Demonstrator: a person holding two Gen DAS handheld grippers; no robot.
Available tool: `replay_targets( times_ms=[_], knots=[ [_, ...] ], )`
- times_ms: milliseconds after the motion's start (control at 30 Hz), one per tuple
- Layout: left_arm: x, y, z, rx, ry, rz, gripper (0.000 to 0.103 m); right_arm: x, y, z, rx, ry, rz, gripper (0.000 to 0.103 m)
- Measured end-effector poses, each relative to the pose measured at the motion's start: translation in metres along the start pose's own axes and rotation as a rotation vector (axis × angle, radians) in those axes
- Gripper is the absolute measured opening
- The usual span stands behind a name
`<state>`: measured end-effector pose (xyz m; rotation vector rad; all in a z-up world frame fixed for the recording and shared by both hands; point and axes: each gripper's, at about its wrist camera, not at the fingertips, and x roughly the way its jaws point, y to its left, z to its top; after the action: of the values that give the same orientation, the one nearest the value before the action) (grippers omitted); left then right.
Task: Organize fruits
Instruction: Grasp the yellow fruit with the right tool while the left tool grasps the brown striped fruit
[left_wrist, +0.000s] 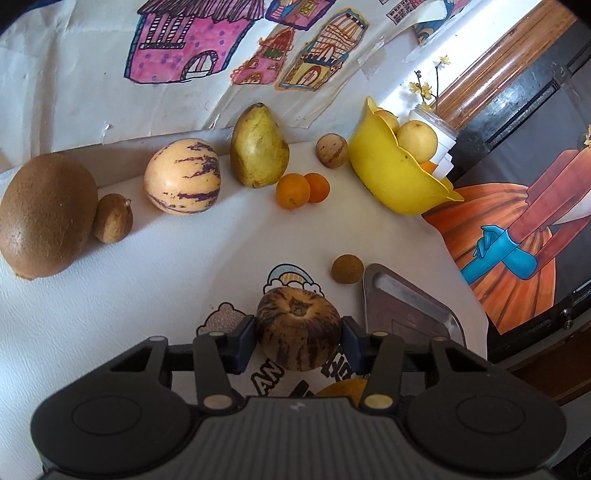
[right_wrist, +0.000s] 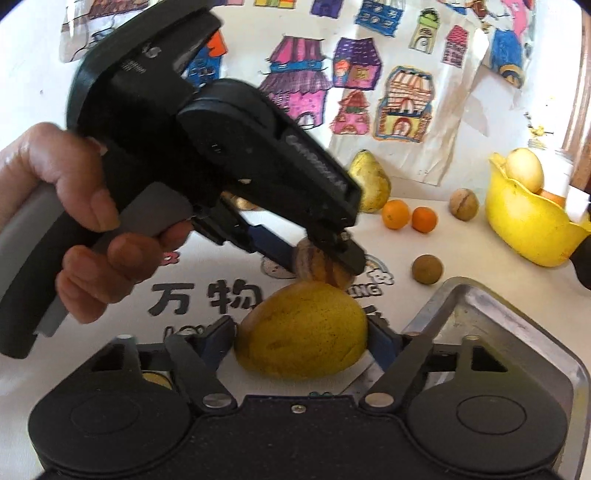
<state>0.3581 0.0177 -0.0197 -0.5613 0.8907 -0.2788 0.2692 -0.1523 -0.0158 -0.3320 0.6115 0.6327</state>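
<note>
From the left wrist, the left gripper (left_wrist: 298, 341) has its jaws pinching a small purple-striped fruit (left_wrist: 298, 328) that sits on the white-clothed counter (left_wrist: 184, 266), the blue pads touching both flanks. The squeeze looks centred, so I'd judge a straight lift best, without tightening further on soft skin. The metal tray (left_wrist: 410, 306) lies just to the right and what shows of it is bare, while the yellow bowl (left_wrist: 391, 181) further back holds pale yellow fruit with something orange beneath. From the right wrist, the right gripper (right_wrist: 301, 341) has its jaws around a yellow mango-like fruit (right_wrist: 303, 332) — the pads seem to touch its ends, so I take it as gripped. A hand (right_wrist: 85, 221) carries the left tool close above, so the two lifts should probably go one after the other. The tray (right_wrist: 517, 332) corner sits just beside this fruit — a short carry if that is its place.
</note>
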Motion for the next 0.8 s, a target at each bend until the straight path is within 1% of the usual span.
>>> replay_targets(
  times_ms=[200,333,433,500,633,800],
  knots=[
    [-0.008,-0.003,-0.003,0.005,-0.02,0.024,0.051,-0.005,-0.009,-0.003,0.081,-0.002,0.031,0.073],
    [-0.018,-0.014,-0.003,0.044,-0.049,0.032,0.051,-0.026,-0.012,-0.005,0.089,-0.037,0.035,0.073],
    [-0.021,-0.025,0.0,0.055,-0.06,0.016,0.051,-0.046,-0.02,-0.006,0.098,-0.053,0.024,0.073],
    [-0.021,-0.035,0.001,0.074,-0.067,0.001,0.051,-0.057,-0.031,-0.009,0.105,-0.056,0.002,0.073],
    [-0.013,-0.054,-0.001,0.133,-0.075,-0.034,0.051,-0.074,-0.061,-0.018,0.128,-0.049,-0.077,0.073],
    [0.006,-0.078,-0.006,0.26,-0.087,-0.07,0.051,-0.079,-0.109,-0.031,0.156,-0.043,-0.188,0.073]
  ],
)
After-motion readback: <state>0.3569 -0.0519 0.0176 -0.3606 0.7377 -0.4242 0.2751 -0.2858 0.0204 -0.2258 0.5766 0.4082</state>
